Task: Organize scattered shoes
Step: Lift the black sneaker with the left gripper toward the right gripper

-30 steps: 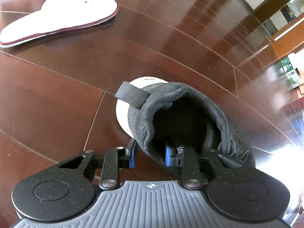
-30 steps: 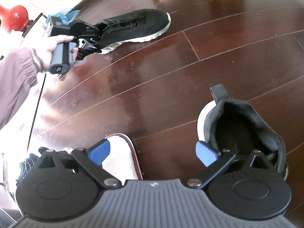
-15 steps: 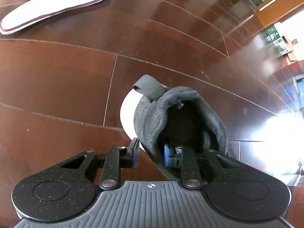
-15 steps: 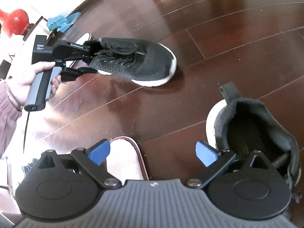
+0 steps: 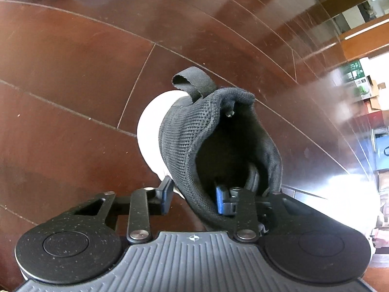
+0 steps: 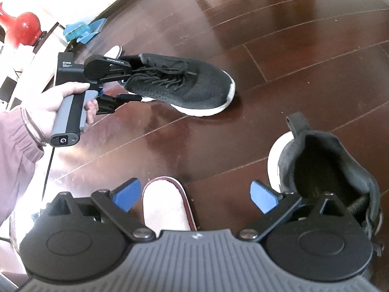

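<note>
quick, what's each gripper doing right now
Left gripper: closed on the collar of a black sneaker, one finger inside it.
Right gripper: open, holding nothing, above a white slipper.

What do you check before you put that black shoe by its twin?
1. Left gripper shut on held sneaker's collar: ok.
2. Its toe clear of the floor: cannot tell.
3. Floor beside other sneaker bare: ok.
4. Both sneakers pointing the same way: not ok.
5. Right gripper open, above slipper: ok.
</note>
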A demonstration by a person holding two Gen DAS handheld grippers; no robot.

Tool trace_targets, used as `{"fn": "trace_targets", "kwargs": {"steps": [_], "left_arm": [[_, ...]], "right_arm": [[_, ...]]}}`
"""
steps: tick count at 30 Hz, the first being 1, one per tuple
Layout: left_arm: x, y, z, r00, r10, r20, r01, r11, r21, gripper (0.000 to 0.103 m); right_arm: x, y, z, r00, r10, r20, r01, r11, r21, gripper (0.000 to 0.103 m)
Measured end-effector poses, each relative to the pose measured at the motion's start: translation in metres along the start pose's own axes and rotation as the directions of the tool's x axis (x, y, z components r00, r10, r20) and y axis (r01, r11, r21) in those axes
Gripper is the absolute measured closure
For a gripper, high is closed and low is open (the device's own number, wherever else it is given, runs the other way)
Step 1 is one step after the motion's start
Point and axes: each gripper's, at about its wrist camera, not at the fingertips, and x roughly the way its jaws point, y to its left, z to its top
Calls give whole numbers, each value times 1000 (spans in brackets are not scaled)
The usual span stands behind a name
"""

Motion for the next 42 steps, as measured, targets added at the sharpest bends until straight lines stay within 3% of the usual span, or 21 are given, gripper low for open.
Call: {"fn": "trace_targets", "kwargs": {"steps": [1, 6, 12, 20, 29, 34, 42], "left_arm": [[-2, 2, -2, 1000, -7, -1, 7, 1000, -17, 76], [-20, 2, -8, 998, -58, 7, 59, 997, -41, 83], [-40, -6, -10, 996, -90, -2, 90, 996, 4, 82], [-77, -2, -9, 983, -176, 45, 178, 983, -45, 82], [-129, -16, -49, 967, -253, 22, 254, 966, -43, 82], [-175, -23, -101, 968, -252, -19, 252, 968, -9, 82], [-221, -26, -212, 959, -240, -152, 247, 968, 31, 82]], "right_arm": [[-1, -1, -1, 1000, -3, 3, 3, 1000, 6, 5], [-6, -5, -3, 1000, -11, 12, 10, 999, 34, 4], [-10, -2, -10, 1000, -1, 11, 0, 999, 49, 5], [-19, 3, -16, 1000, -4, 29, 3, 999, 41, 4], [-85, 14, -41, 987, -87, 137, 86, 996, 14, 5], [-160, 13, -91, 962, -152, 228, 140, 988, 69, 5], [-249, 14, -224, 904, -313, 290, 227, 928, 294, 4]]}}
